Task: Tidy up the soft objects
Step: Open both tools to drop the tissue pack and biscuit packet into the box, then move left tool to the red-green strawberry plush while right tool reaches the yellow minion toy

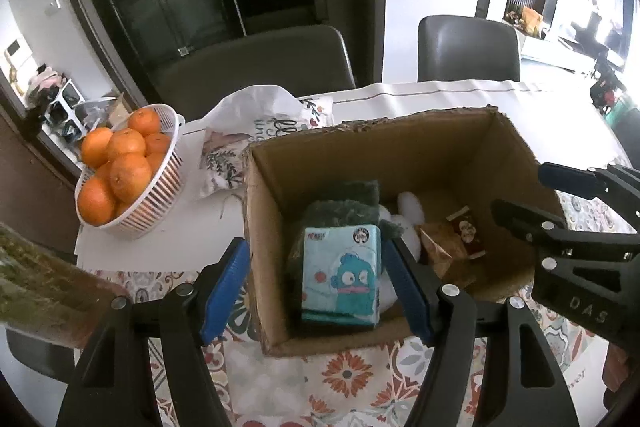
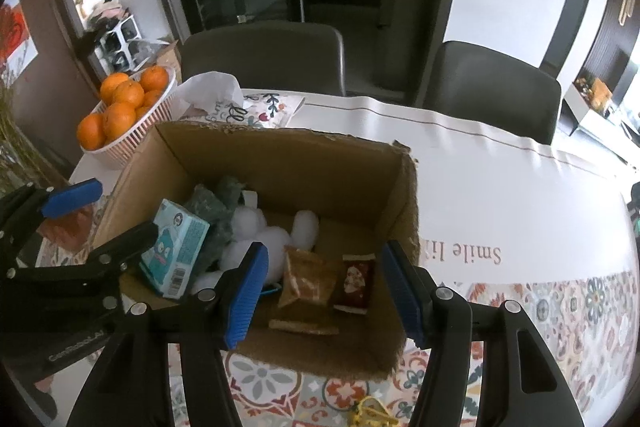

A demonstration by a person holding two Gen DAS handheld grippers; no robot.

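Now, from your left wrist, your left gripper (image 1: 316, 285) hangs wide apart over the cardboard box (image 1: 452, 147), the blue tissue pack (image 1: 340, 275) lying inside between its fingers. From your right wrist, your right gripper (image 2: 322, 291) gapes wide above two snack packets (image 2: 306, 281) beside the white plush (image 2: 256, 235)

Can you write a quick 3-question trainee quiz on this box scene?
1. True or false: the light-blue cartoon tissue pack lies inside the brown cardboard box.
2. What fills the white slatted plastic basket? A) oranges B) apples C) socks
3. Fill in: both the left gripper and the right gripper are ____.

Key: 1 true; 2 A; 3 open. The fluffy white plush toy sits beside the pack.
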